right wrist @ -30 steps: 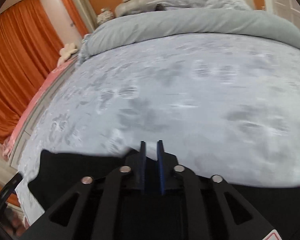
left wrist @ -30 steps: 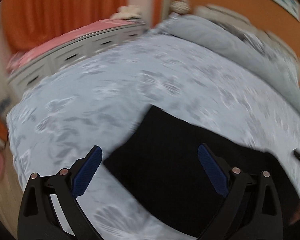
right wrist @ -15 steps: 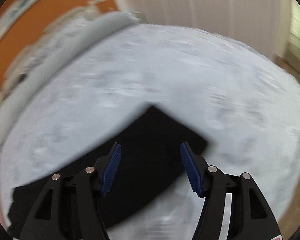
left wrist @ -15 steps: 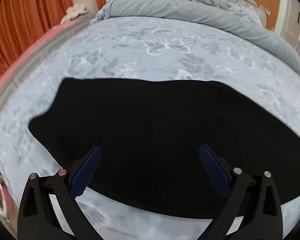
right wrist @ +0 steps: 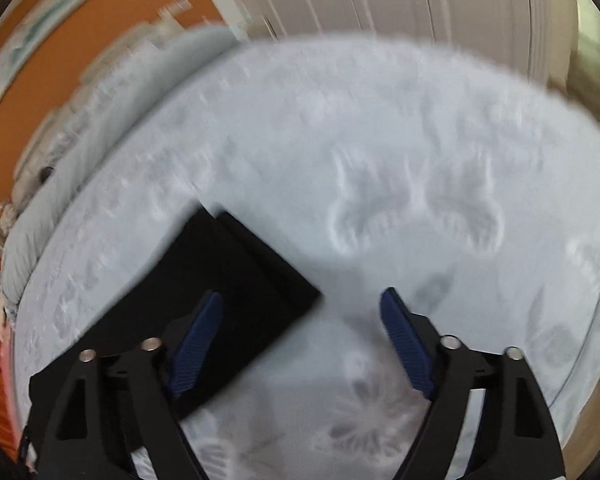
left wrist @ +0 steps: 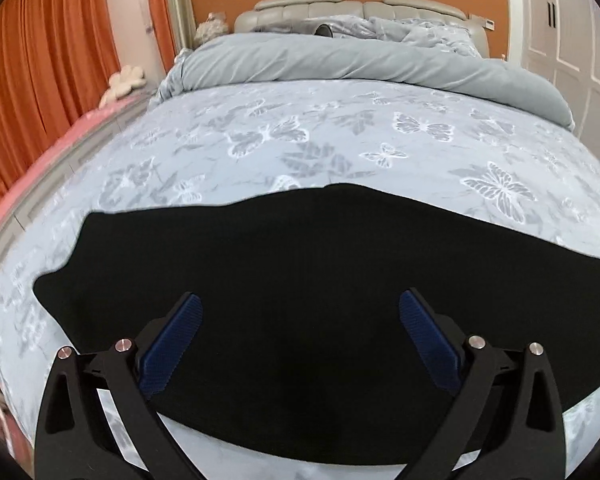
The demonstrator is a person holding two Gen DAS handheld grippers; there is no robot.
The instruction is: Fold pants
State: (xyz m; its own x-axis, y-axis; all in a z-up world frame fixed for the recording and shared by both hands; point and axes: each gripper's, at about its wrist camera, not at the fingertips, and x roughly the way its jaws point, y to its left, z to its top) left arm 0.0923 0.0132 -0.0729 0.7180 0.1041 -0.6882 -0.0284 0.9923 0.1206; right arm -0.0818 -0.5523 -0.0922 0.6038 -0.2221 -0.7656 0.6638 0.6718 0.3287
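Hovering with its jaws spread wide and gripping nothing, the left gripper (left wrist: 300, 320) is now looking squarely along the black pants (left wrist: 300, 280), which are lying flat across the butterfly-print bedspread (left wrist: 340, 140) rather than sliding past at an angle as a second ago. In the blurred right wrist view, the right gripper (right wrist: 300, 320), pinched on the cloth a second ago, is hanging open over what is probably the cuff end (right wrist: 260, 272), suggesting it is repositioning for another fold.

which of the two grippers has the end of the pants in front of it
The right gripper: the squared end of the black pants lies by its left finger. The left gripper hovers over the pants' broad middle instead.
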